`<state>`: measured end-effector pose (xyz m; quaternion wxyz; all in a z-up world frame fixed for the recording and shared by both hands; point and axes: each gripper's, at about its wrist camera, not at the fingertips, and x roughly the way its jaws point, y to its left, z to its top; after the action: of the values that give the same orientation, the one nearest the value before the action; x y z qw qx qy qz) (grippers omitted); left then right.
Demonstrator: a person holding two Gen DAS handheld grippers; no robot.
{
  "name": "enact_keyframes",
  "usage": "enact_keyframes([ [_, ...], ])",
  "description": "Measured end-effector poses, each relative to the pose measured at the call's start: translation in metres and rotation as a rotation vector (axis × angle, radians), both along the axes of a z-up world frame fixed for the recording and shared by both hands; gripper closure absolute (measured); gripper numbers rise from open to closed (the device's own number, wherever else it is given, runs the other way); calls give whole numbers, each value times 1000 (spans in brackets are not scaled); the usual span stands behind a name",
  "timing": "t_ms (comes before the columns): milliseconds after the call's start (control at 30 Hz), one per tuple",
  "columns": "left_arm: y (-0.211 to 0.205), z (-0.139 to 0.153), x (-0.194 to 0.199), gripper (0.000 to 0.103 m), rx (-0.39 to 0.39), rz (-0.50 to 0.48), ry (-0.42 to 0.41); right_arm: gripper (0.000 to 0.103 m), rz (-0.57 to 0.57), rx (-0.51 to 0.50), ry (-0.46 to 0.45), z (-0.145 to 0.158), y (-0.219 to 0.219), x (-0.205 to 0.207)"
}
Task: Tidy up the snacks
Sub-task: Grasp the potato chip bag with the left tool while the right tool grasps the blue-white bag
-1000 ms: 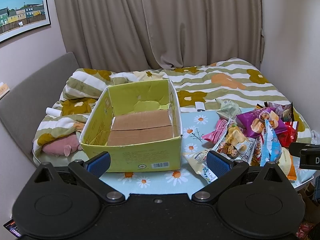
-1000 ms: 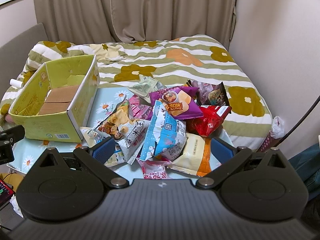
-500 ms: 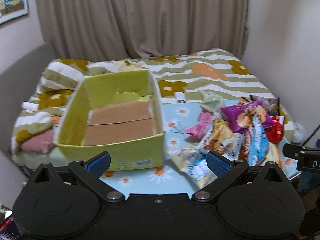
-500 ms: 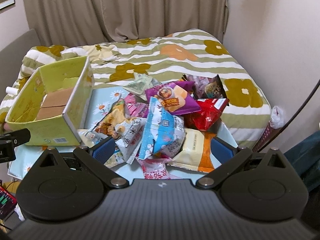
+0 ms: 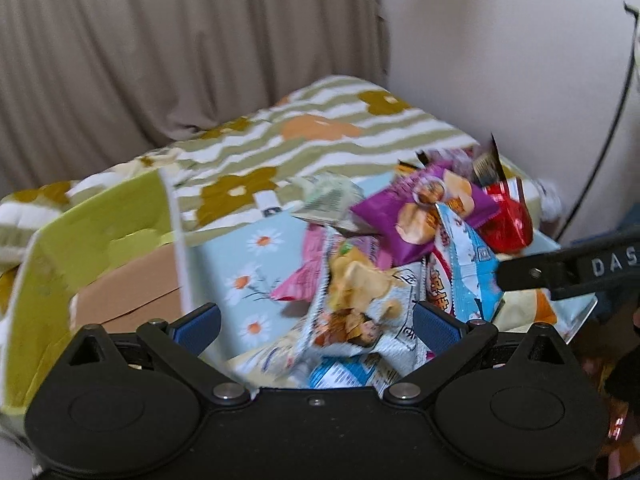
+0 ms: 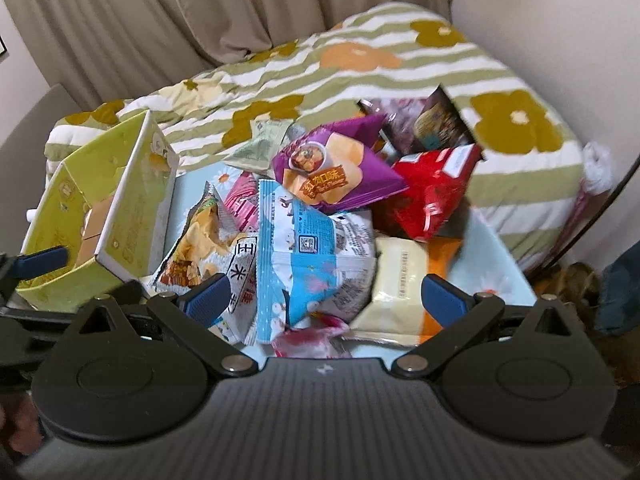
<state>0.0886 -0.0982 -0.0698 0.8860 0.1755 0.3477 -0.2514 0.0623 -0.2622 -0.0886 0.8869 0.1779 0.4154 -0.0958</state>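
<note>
Evidently, both views have swung off the bed and toward the snack pile (image 6: 320,216) within the last second. The yellow-green box (image 5: 104,240), taken here as the landmark, was central in the left wrist view a second ago and now sits at its left edge; its cardboard floor shows no snacks. The pile lies just right of the box on the daisy-print cloth (image 5: 248,264), none of it sorted. The left gripper (image 5: 316,324) has closed in on the pile's box-side edge, jaws wide apart and gripping nothing, framing the pale chip packet (image 5: 360,300). The right gripper (image 6: 326,294), farther from the box, is likewise spread and empty, over the blue-and-white packet (image 6: 304,256). Judgement: the approach is done, and a first pick is imminent. Motion blur limits finer detail.
</note>
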Motion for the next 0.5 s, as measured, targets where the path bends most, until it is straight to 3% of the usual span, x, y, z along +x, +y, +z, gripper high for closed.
enact_keyframes([
  [233, -35, -38, 27, 0, 54, -111, 61, 0, 17, 107, 52, -34, -13, 34],
  [500, -55, -67, 41, 3, 111, -146, 95, 0, 27, 155, 94, -55, -18, 56],
])
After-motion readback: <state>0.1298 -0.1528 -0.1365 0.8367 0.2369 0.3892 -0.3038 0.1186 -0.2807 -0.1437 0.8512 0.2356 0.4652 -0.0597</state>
